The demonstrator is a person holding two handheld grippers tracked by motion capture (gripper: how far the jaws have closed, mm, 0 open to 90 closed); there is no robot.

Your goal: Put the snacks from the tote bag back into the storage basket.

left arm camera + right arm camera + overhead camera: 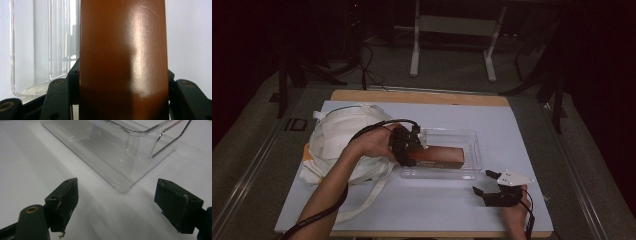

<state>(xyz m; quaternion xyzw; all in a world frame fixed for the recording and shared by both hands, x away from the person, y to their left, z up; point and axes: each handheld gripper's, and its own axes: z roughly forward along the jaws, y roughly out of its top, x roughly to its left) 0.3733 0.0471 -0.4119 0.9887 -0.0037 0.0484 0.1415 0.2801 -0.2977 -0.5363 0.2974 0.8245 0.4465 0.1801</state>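
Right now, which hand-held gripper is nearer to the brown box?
Left. The left hand-held gripper is clamped on the brown box's near end, over the clear tray. The right hand-held gripper rests open on the table outside the tray's corner, apart from the box.

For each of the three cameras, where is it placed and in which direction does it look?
High view: above the person's side, looking forward and down on the table; both forearms show.
Left gripper view: on the left gripper, looking along the brown box gripped in its fingers.
Right gripper view: on the right gripper, fingers apart.
All three share the clear tray.
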